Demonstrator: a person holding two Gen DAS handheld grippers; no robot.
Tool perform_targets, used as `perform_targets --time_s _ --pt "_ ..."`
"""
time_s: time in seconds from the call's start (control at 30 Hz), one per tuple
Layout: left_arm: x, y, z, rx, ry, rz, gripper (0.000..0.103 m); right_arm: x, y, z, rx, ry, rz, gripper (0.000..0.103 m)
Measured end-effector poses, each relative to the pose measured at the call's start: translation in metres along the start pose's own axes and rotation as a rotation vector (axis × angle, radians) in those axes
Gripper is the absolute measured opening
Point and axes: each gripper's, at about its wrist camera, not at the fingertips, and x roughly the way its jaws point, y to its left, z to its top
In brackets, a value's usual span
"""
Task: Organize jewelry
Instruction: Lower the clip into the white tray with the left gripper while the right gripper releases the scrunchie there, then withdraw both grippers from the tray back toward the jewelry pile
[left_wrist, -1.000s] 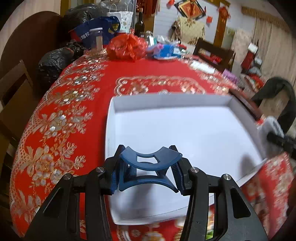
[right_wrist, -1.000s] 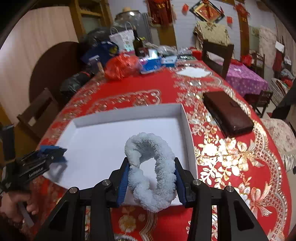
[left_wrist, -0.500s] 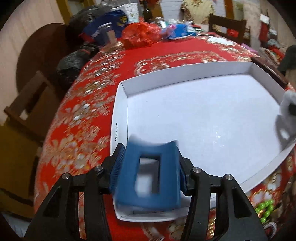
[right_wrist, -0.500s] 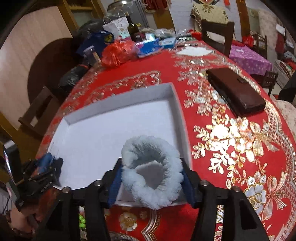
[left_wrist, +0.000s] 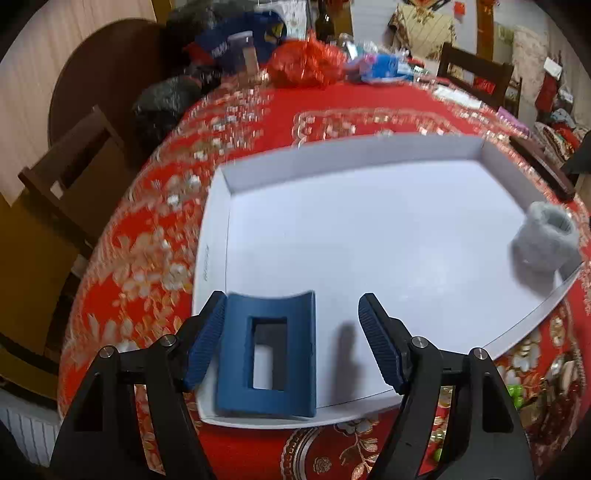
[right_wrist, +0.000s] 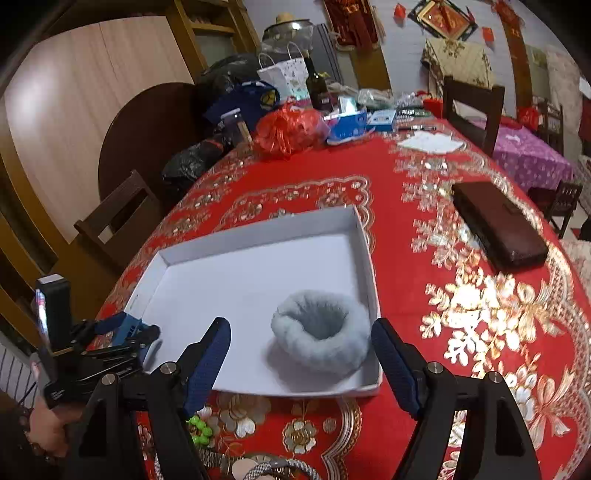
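The left gripper (left_wrist: 291, 341) is seen wide apart, its jaws having just been opening. The dark blue plastic hair claw clip (left_wrist: 267, 354) lies between them, leaning against the left pad only, at the near left corner of the shallow white cardboard tray (left_wrist: 212, 240). It seems to be released there so that it is kept inside the tray wall.

The right gripper (right_wrist: 301, 363) is also wide, and its jaws have just been opening too. The pale grey fluffy scrunchie (right_wrist: 321, 334) rests between them, touched by neither pad, on the tray floor near the right wall. The two pieces are well apart, probably to keep each one easy to find.

On the bench with the red and gold flowered cloth (right_wrist: 461, 306), green beads (right_wrist: 199, 430) and a woven metal band (right_wrist: 273, 470) are waiting, outside the tray.
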Motion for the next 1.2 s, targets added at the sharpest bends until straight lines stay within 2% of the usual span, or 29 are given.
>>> perform_targets --time_s 0.07,0.17,0.3,0.37,0.57,0.77,0.87,1.07,1.2 --pt "-0.014 0.0 0.002 0.012 -0.047 0.006 0.079 -0.007 -0.005 0.004 0.034 -0.027 0.002 0.076" --pt "-0.028 0.004 0.006 0.01 -0.081 0.008 0.081 -0.018 -0.012 0.006 0.079 -0.048 0.011 0.076" --pt "-0.036 0.015 0.009 -0.024 -0.073 0.011 0.09 -0.036 -0.016 0.001 0.095 -0.043 -0.011 0.076" --pt "-0.041 0.019 0.006 -0.041 -0.054 0.012 0.091 -0.043 -0.016 -0.004 0.088 -0.015 -0.042 0.076" --pt "-0.082 0.016 -0.013 -0.034 -0.083 -0.016 0.091 -0.07 -0.006 -0.033 0.048 0.045 -0.094 0.076" --pt "-0.123 -0.004 -0.053 -0.003 -0.115 -0.018 0.091 -0.1 0.02 -0.074 -0.087 0.069 -0.18 0.076" --pt "-0.132 -0.014 -0.07 0.011 -0.104 -0.052 0.091 -0.11 0.025 -0.09 -0.124 0.063 -0.19 0.076" --pt "-0.132 -0.034 -0.088 0.035 -0.042 -0.145 0.091 -0.106 0.016 -0.096 -0.141 0.083 -0.215 0.076" --pt "-0.125 -0.039 -0.089 0.041 -0.012 -0.155 0.091 -0.099 0.012 -0.102 -0.142 0.11 -0.211 0.076"
